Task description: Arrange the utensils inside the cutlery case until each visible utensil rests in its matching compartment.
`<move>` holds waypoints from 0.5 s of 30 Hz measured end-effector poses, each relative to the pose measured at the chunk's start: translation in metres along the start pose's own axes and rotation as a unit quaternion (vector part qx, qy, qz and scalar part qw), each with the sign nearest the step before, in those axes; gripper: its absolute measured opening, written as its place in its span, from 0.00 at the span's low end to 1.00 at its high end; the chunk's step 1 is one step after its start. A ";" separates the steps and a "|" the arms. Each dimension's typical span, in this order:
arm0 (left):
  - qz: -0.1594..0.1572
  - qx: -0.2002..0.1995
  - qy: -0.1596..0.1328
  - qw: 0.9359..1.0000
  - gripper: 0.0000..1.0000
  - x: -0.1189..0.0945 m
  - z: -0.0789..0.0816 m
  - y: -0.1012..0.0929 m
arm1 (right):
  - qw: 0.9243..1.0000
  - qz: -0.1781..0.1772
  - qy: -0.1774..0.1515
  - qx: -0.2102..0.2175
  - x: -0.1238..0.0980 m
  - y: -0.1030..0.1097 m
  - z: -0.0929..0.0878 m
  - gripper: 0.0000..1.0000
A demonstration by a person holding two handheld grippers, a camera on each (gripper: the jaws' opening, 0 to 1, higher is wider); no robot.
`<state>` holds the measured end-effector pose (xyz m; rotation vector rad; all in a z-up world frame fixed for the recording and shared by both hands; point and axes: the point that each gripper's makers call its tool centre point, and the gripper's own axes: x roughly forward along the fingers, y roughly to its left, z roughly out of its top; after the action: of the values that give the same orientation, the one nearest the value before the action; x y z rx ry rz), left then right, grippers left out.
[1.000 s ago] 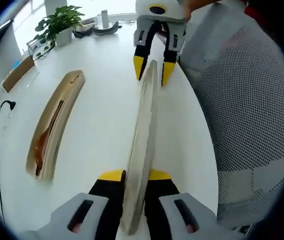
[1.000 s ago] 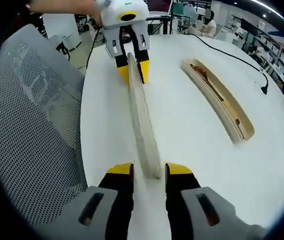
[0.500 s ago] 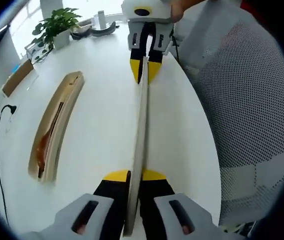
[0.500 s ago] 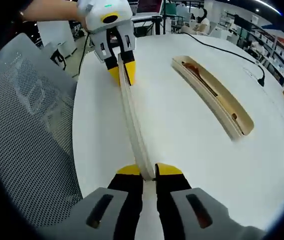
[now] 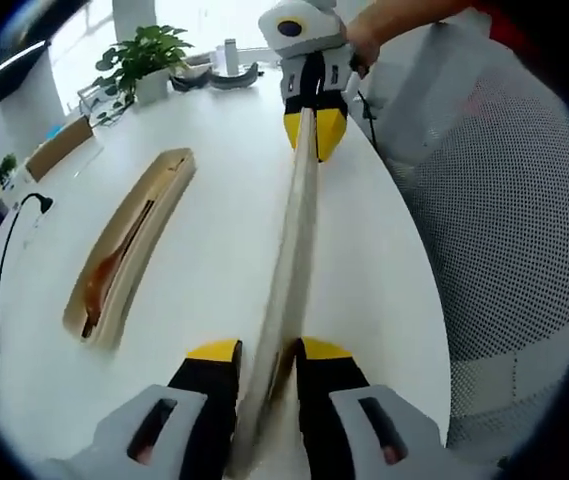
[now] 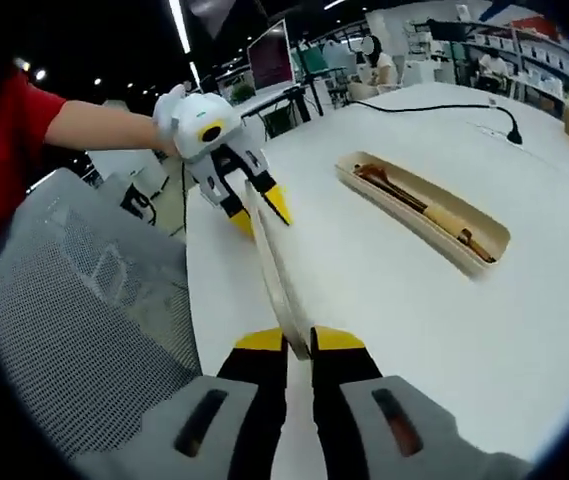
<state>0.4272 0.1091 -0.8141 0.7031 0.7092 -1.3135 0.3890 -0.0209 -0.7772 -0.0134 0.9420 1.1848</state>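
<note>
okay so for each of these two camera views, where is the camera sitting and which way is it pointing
Left gripper view: rides on the left gripper, looking along the long pale wooden case lid toward the right gripper, with a forearm behind it.
Right gripper view: rides on the right gripper, looking back along the lid at the left gripper, a red sleeve behind it.
Shared: the two views face each other; both show the lid, the round white table, the open wooden cutlery case and a grey mesh chair.

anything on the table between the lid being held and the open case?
Nothing. In both gripper views the white table is bare between the long lid, held at each end by a hand-held gripper, and the open case.
</note>
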 end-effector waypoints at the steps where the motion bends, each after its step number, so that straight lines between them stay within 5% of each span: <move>1: 0.010 0.016 -0.001 1.000 0.29 -0.001 0.001 0.002 | 1.000 -0.001 -0.001 0.014 -0.001 -0.001 -0.001 0.05; 3: 0.027 0.030 0.000 0.999 0.32 -0.002 0.002 0.005 | 1.000 -0.002 -0.025 0.009 -0.001 -0.002 0.005 0.05; 8: 0.048 0.050 -0.004 0.998 0.38 -0.002 0.005 0.006 | 0.989 0.017 -0.030 0.142 -0.003 -0.002 0.001 0.06; 9: 0.052 0.057 -0.005 0.997 0.40 -0.002 0.006 0.008 | 0.992 0.008 -0.040 0.117 -0.004 -0.009 0.003 0.06; 11: 0.058 0.061 -0.003 0.996 0.43 -0.002 0.007 0.010 | 0.984 0.012 -0.049 0.171 -0.005 -0.008 0.008 0.06; 13: 0.057 0.066 0.003 0.996 0.43 0.000 0.006 0.007 | 0.967 0.023 -0.073 0.242 -0.008 -0.011 0.018 0.07; 15: 0.051 0.069 0.002 0.996 0.43 0.000 0.006 0.005 | 0.957 0.032 -0.105 0.268 -0.011 -0.015 0.029 0.06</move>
<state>0.4327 0.1044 -0.8104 0.8424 0.5822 -1.2761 0.4178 -0.0223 -0.7582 0.5706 1.0524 0.9346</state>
